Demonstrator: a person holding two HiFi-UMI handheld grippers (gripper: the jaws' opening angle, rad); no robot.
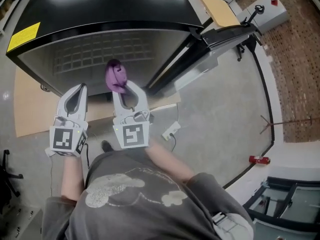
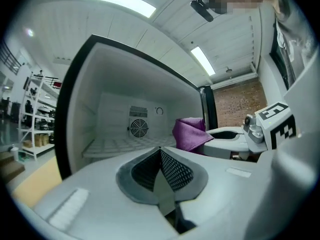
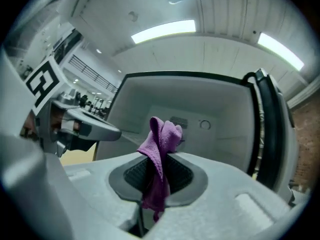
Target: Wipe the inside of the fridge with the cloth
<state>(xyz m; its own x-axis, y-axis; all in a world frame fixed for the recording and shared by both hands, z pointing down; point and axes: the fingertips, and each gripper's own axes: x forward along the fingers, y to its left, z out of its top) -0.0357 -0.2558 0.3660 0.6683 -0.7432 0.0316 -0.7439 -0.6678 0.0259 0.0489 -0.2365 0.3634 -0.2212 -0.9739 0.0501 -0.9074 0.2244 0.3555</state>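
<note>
Head view: the right gripper (image 1: 123, 87) pinches a purple cloth (image 1: 115, 77) at the open fridge (image 1: 100, 6), which stands on a grey floor (image 1: 220, 119).
Left gripper view: the left gripper (image 2: 160, 153) is clenched and empty, facing a wire shelf (image 2: 122, 145).
Right gripper view: the jaws clamp the cloth.

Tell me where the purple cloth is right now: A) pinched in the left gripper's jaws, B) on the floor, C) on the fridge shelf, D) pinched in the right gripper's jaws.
D: the right gripper is shut on the purple cloth; the left gripper is shut on nothing.
</note>
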